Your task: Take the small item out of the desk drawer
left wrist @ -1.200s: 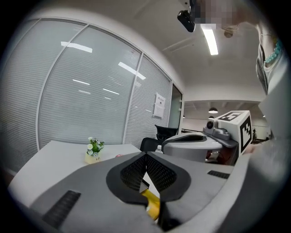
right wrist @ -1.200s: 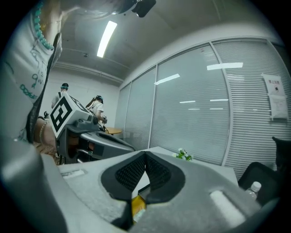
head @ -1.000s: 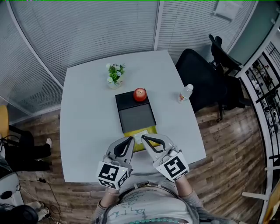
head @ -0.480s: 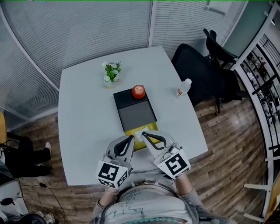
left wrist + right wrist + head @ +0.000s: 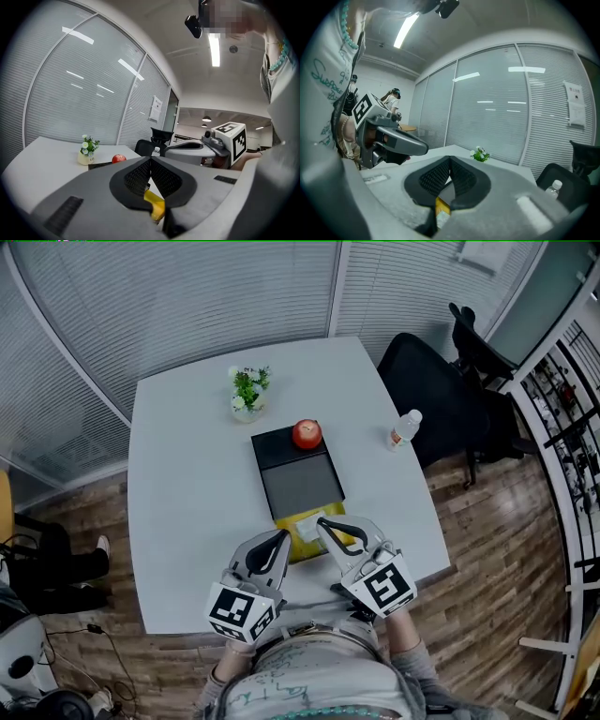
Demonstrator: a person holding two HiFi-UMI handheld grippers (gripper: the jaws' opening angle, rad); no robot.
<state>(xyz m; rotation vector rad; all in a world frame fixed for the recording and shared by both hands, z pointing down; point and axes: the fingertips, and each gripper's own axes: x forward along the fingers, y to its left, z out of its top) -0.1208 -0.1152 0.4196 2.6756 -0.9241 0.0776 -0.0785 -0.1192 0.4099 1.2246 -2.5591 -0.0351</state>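
Observation:
A black desk drawer unit (image 5: 300,486) lies on the white table (image 5: 187,484). Its yellow drawer (image 5: 330,514) is pulled out toward me. A small white item (image 5: 307,528) lies in the drawer. My left gripper (image 5: 282,537) hovers at the drawer's left front corner, shut and empty. My right gripper (image 5: 322,522) hangs over the drawer just right of the white item, shut; no frame shows the item between its jaws. In the left gripper view the jaws (image 5: 151,159) meet above the yellow drawer (image 5: 154,204). The right gripper view shows its jaws (image 5: 450,160) together over the drawer (image 5: 440,205).
A red apple (image 5: 307,433) sits on the far end of the drawer unit. A small potted plant (image 5: 247,390) stands behind it. A water bottle (image 5: 403,430) stands near the table's right edge, beside a black office chair (image 5: 431,399). Blinds close off the far side.
The head view has shifted a little. Both grippers stay shut at the front of the open drawer, the right one nearer the white item.

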